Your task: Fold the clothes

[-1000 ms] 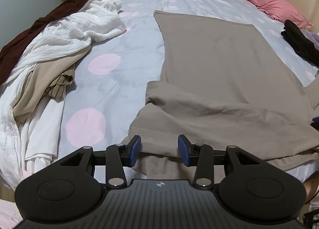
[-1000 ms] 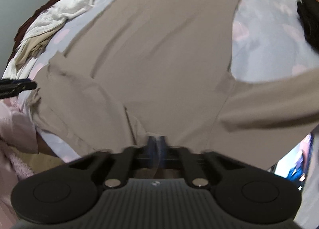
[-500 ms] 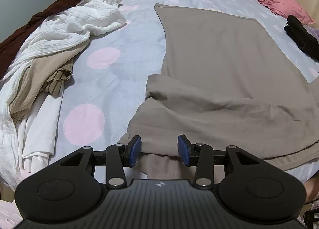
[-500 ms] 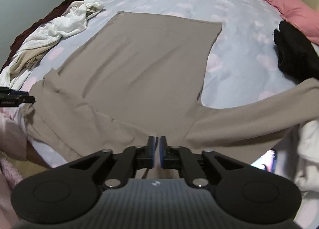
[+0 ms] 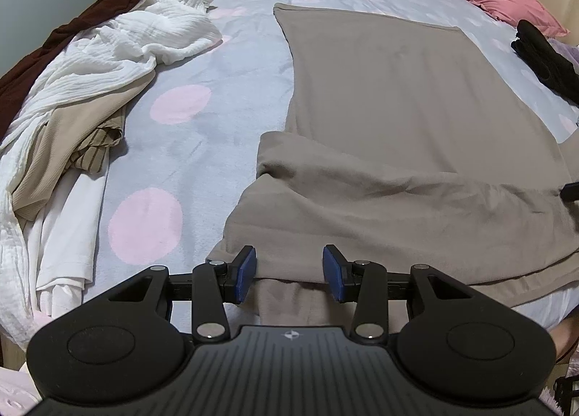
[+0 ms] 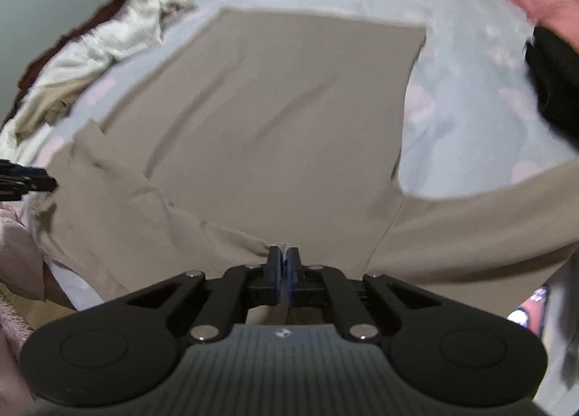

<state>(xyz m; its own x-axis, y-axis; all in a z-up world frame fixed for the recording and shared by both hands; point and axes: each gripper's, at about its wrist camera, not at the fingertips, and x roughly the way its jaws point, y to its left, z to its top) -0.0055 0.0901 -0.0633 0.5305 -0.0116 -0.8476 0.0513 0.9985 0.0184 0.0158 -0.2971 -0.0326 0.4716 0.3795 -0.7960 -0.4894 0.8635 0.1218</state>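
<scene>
A taupe long-sleeved knit top (image 5: 398, 119) lies spread flat on the bed (image 5: 224, 65) with its pale blue, pink-dotted sheet. At the top's near edge, the right gripper (image 6: 284, 271) has its fingers pinched closed on the fabric. The left gripper (image 5: 289, 273) hovers over the same edge with fingers apart, gripping nothing. A heap of white and tan clothes (image 5: 108, 65) lies left of the top.
</scene>
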